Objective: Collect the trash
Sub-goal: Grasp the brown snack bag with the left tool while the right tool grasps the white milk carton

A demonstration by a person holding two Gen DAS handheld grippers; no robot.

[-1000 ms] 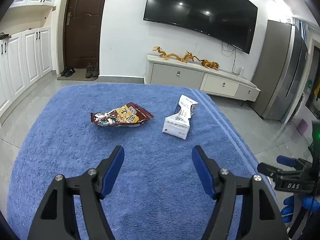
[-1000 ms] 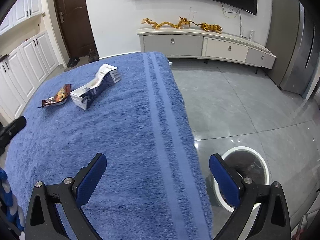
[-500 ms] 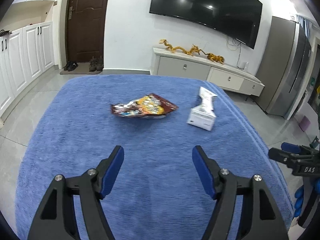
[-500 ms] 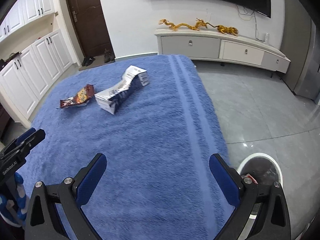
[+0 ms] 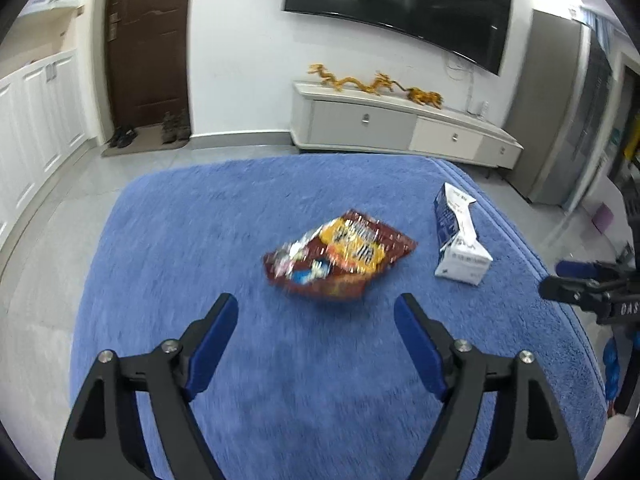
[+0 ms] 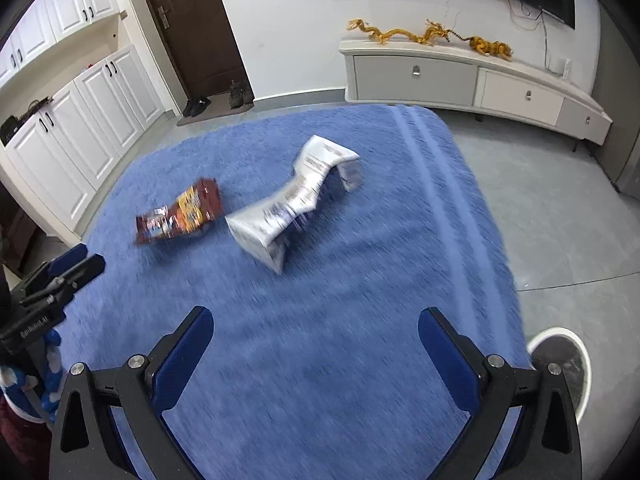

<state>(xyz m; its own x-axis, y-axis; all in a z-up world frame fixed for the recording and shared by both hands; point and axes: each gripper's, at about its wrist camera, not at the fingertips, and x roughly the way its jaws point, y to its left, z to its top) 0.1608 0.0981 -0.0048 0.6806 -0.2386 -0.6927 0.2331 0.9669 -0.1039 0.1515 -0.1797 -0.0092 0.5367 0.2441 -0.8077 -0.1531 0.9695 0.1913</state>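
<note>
A crumpled red and yellow snack wrapper [image 5: 340,256] lies on the blue towel-covered table [image 5: 200,240], just ahead of my open, empty left gripper [image 5: 316,312]. A crushed white and blue carton [image 5: 460,236] lies to its right. In the right wrist view the carton [image 6: 296,200] lies ahead of my open, empty right gripper [image 6: 316,324], with the wrapper [image 6: 180,212] to its left. The left gripper [image 6: 60,276] shows at the left edge there. The right gripper [image 5: 580,284] shows at the right edge of the left view.
A white round trash bin [image 6: 560,364] stands on the floor at the table's right edge. A white TV cabinet [image 6: 460,76] with gold dragons stands at the far wall. White cupboards [image 6: 72,132] line the left side, beside a brown door [image 5: 148,40].
Both grippers have moved forward toward the trash and stayed open. The wrapper now lies close ahead of the left gripper; the carton nearer the right one. The bin has slid toward the right edge.
</note>
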